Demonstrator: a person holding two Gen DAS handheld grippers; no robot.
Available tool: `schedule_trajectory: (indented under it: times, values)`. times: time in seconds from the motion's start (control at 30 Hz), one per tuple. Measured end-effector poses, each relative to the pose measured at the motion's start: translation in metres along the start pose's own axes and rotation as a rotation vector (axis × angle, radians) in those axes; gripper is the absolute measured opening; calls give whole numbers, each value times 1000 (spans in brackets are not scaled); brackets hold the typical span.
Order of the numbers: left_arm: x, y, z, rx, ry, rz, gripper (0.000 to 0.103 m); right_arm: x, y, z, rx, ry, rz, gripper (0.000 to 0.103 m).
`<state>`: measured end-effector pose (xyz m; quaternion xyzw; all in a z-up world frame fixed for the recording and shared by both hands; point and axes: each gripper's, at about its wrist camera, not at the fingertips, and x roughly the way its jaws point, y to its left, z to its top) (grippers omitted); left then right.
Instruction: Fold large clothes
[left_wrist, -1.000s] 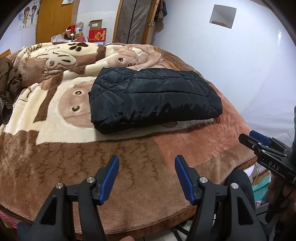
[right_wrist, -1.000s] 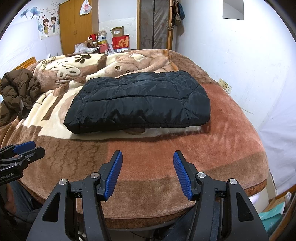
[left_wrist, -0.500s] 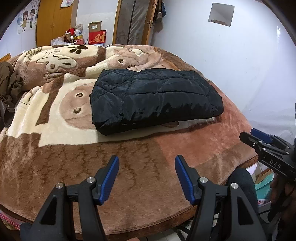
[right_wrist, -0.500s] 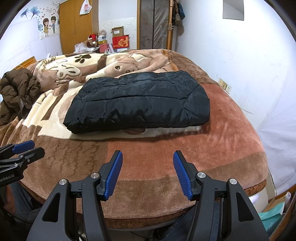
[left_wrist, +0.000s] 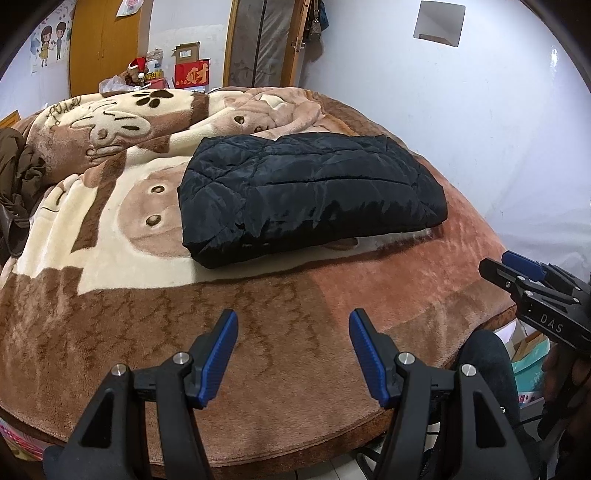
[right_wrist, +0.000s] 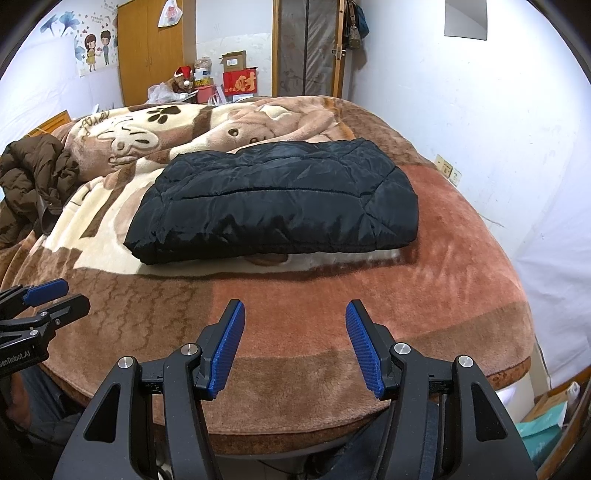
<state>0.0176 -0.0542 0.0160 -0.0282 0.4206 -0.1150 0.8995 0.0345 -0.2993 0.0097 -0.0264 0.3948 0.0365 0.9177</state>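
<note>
The black jacket (right_wrist: 273, 199) lies folded at frame centre on the bed (right_wrist: 461, 280). Left tool (left_wrist: 291, 350) and right tool (right_wrist: 293, 341) are spread, empty, well short of it. Verify edges align; press flat if bulging.

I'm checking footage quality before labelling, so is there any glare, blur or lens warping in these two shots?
Left wrist view: sharp, strong fisheye bending of the brown plush blanket edge, dark corners, soft sheen on the folded black quilted jacket. Right wrist view: equally sharp and warped, the white wall bright but not blown out, and the crumpled brown puffer coat sits dim at the left edge.
</note>
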Motion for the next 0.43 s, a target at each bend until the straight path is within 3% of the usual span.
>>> schedule_trajectory:
  times: [0.43]
  values:
    - [5,-1,-2,4,2,3,65,0,0,1,0,0,-1,57]
